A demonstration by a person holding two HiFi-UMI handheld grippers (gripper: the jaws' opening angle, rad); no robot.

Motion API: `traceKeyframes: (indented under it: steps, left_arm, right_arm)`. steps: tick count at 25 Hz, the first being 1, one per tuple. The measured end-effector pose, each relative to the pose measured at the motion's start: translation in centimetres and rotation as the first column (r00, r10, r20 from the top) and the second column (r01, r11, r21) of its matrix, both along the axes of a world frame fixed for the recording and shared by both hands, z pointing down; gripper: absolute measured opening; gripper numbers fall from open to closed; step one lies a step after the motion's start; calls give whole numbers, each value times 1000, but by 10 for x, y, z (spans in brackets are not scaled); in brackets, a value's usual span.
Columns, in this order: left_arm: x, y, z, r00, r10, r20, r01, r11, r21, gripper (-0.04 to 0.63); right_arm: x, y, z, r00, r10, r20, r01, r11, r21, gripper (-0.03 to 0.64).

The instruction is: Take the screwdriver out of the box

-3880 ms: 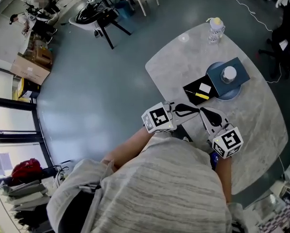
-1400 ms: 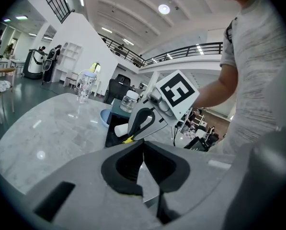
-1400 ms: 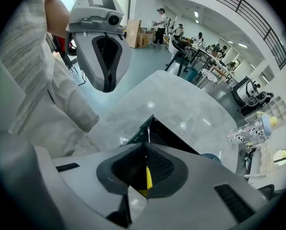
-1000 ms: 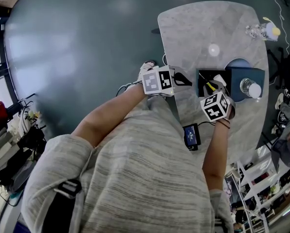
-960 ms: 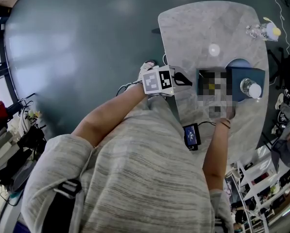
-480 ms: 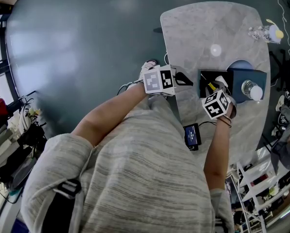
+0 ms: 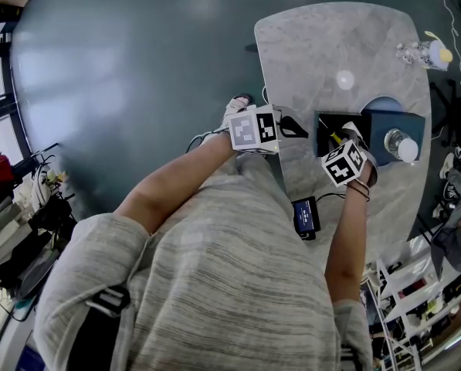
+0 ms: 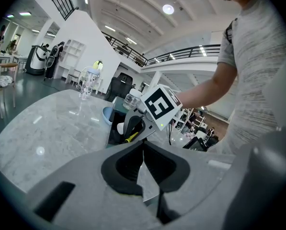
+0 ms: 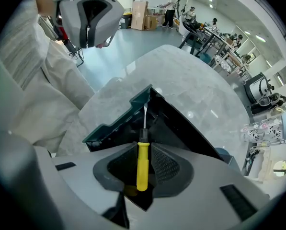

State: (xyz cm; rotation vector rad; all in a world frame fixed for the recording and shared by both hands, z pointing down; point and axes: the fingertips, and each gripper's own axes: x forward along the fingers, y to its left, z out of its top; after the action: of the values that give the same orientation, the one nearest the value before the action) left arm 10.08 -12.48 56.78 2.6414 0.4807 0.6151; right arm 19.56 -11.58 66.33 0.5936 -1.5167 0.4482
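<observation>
A yellow-handled screwdriver [image 9: 142, 164] lies between the jaws of my right gripper [image 9: 143, 146], which is shut on the handle. Its thin shaft points forward over the near wall of the open dark box [image 9: 115, 123]. In the head view the right gripper [image 7: 343, 139] is over the box [image 7: 327, 124] on the marble table. The left gripper view shows the yellow screwdriver [image 8: 131, 137] under the right gripper's marker cube. My left gripper [image 8: 143, 150] is shut on nothing. It hovers at the table's near edge, left of the box, in the head view [image 7: 298, 128].
The box's blue lid [image 7: 387, 120] lies to the right with a clear glass [image 7: 405, 147] on it, over a blue plate [image 7: 378, 102]. A patterned bottle [image 7: 429, 51] stands at the table's far corner. A small dark device [image 7: 304, 216] on a cable lies near the person's body.
Since 3.9 s ago the right gripper has moved to the box and shut on the screwdriver. Over the last second both grippers have barely shifted.
</observation>
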Motion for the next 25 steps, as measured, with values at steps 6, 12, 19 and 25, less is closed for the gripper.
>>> traceKeyframes:
  steps: [6,12,19,25]
  left_arm:
    - [3,0,0,1000,-4,3,4,1000,-2,17]
    - [6,2,0,1000,-7,5,7,1000,-1,17]
    - [6,4,-2,1000,-4,6,4,1000,4,17]
    - [4,4,-5,1000,0,7,0,1000,12,17]
  right_arm:
    - [1,3,7,1000,-15,-10,15,999,-31,72]
    - [2,6,10,1000,-21,-2,21,999,-49,71]
    - [0,6,10,999,-39,4,39,997,-60,71]
    - [1,4,4,998,-55,-21,55,998,-13,67]
